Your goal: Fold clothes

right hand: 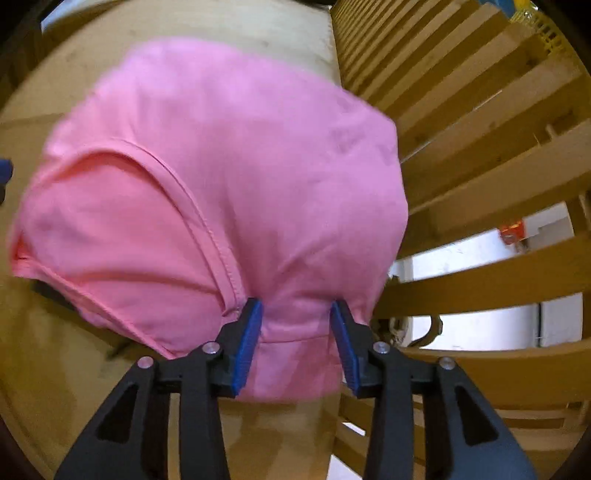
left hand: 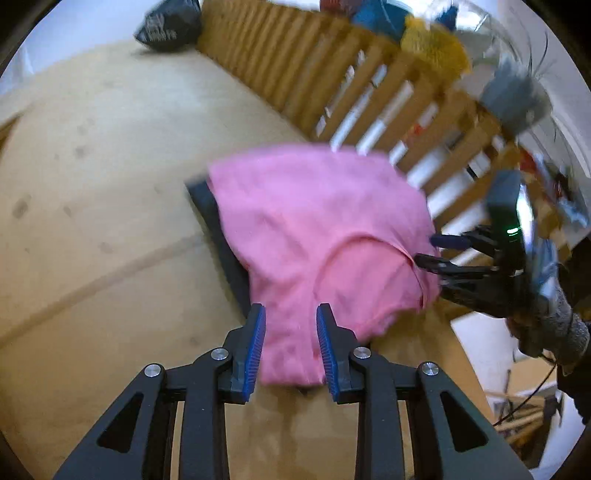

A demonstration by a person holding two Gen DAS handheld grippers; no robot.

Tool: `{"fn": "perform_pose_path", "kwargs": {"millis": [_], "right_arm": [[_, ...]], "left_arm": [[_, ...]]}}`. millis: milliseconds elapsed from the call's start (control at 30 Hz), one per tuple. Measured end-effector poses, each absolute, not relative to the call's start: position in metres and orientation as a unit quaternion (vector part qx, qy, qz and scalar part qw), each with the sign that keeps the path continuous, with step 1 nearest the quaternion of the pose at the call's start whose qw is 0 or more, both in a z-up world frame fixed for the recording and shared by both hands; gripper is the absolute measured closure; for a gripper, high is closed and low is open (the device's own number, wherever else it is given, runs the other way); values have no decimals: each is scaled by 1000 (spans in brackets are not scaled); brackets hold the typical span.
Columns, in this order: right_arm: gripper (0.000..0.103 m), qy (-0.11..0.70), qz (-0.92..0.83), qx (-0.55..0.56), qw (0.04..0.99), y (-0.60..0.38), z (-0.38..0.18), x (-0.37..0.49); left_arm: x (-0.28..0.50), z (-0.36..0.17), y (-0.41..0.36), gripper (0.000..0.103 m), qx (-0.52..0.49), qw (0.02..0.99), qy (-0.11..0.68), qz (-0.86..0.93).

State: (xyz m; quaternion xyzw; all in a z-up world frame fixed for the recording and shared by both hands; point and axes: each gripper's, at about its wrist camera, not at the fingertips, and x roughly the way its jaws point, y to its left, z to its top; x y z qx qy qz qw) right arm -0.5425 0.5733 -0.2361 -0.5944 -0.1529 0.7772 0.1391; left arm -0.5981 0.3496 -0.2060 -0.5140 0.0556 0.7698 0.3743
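Observation:
A pink garment [left hand: 314,229] lies bunched in a rounded, partly folded heap on a dark board [left hand: 218,229] on the wooden table [left hand: 92,166]. My left gripper [left hand: 290,314] is open, its blue pads [left hand: 256,343] standing either side of the garment's near edge. My right gripper [left hand: 437,251], held by a gloved hand [left hand: 554,317], reaches the garment's right edge. In the right wrist view the pink garment [right hand: 221,177] fills the frame, a stitched hem curving across it. The right gripper [right hand: 295,306] is open, with the cloth's near edge between its fingers.
A wooden slatted rail [left hand: 369,92] runs along the table's far side, close behind the garment, with yellow [left hand: 432,44], blue and grey cloth items on top. A black bag [left hand: 166,26] sits at the back left. The slats [right hand: 480,147] crowd the right of the right gripper.

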Motion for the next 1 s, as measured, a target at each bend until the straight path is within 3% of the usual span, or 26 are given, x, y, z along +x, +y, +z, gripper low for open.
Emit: {"fn": "perform_pose_path", "kwargs": {"millis": [200, 433, 767, 867, 1000], "right_arm": [[60, -82, 829, -517, 195, 574, -188, -485], [60, 99, 877, -450, 139, 538, -175, -392], [59, 77, 891, -424, 142, 445, -144, -275], [59, 94, 894, -415, 142, 421, -120, -230], [50, 118, 897, -399, 147, 395, -92, -175]], "left_arm": [[-540, -211, 326, 80, -501, 402, 43, 765], [-471, -169, 243, 71, -429, 383, 15, 818], [-367, -125, 186, 52, -388, 323, 28, 863], [-326, -104, 178, 38, -389, 314, 24, 866], [-269, -75, 165, 30, -382, 293, 30, 876]]}}
